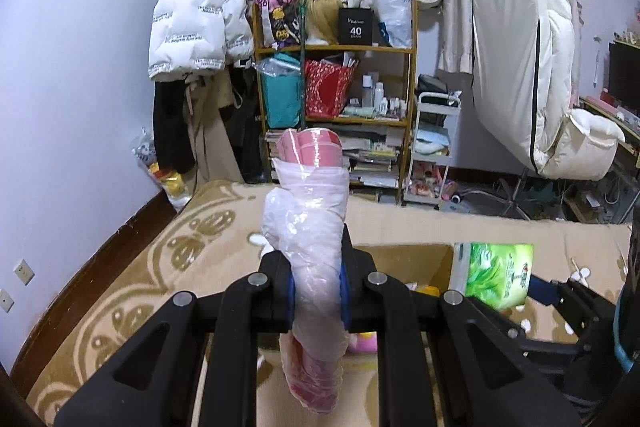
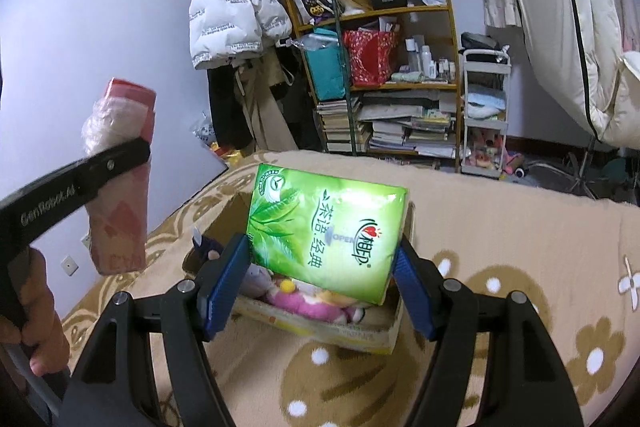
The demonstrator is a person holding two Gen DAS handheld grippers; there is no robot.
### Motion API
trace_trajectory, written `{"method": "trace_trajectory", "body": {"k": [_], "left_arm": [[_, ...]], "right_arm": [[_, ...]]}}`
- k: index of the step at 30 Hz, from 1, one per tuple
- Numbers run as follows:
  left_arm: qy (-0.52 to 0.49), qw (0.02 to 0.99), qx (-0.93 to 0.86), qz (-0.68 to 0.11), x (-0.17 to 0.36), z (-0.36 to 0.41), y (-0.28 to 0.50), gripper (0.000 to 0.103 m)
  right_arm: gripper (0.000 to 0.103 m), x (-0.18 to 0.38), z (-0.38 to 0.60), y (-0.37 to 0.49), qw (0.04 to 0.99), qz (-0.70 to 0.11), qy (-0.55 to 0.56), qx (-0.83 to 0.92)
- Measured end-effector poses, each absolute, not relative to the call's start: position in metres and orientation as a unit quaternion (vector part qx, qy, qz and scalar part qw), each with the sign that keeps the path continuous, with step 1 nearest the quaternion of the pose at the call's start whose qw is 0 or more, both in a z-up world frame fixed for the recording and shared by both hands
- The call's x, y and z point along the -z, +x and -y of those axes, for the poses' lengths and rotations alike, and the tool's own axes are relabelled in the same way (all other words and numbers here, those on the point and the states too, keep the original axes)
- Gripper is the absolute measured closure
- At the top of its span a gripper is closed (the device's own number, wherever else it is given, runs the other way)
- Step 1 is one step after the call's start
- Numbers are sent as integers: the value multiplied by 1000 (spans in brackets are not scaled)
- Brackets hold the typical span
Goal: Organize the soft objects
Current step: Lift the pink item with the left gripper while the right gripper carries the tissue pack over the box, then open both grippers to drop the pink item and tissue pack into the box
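Observation:
My left gripper [image 1: 317,285] is shut on a pink roll wrapped in clear plastic [image 1: 310,227] and holds it upright in the air above the bed. The roll also shows in the right wrist view [image 2: 120,179], at the left. My right gripper [image 2: 320,267] is shut on a green tissue pack [image 2: 326,231] and holds it tilted over an open cardboard box [image 2: 384,341]. The box lies on the bed and holds a pink plush toy [image 2: 308,307] and other soft items. The tissue pack also shows in the left wrist view [image 1: 496,275], at the right.
A beige patterned blanket [image 2: 520,267] covers the bed. A wooden shelf [image 1: 336,49] with bags, books and bottles stands behind it. A white puffer jacket [image 1: 192,15], a white cart [image 1: 434,147] and a padded chair [image 1: 532,75] stand along the far wall.

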State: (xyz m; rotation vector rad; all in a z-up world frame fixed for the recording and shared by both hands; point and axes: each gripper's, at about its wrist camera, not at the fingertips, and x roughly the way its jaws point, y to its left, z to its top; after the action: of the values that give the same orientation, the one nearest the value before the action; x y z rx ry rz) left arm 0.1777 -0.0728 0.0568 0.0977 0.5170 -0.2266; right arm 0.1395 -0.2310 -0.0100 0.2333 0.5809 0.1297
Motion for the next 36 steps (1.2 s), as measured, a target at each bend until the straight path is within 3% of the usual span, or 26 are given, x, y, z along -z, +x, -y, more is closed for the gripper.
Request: {"method": "trace_trajectory", "body": {"k": [15,36], "left_arm": [[30,960,125,-250,-51,83,212,88],[21,915,114,-386,33,84,261,81]], "right_arm": [[28,7,224,164,962,-246,92,-74],[27,73,235,200,932,-327,123,-96]]}}
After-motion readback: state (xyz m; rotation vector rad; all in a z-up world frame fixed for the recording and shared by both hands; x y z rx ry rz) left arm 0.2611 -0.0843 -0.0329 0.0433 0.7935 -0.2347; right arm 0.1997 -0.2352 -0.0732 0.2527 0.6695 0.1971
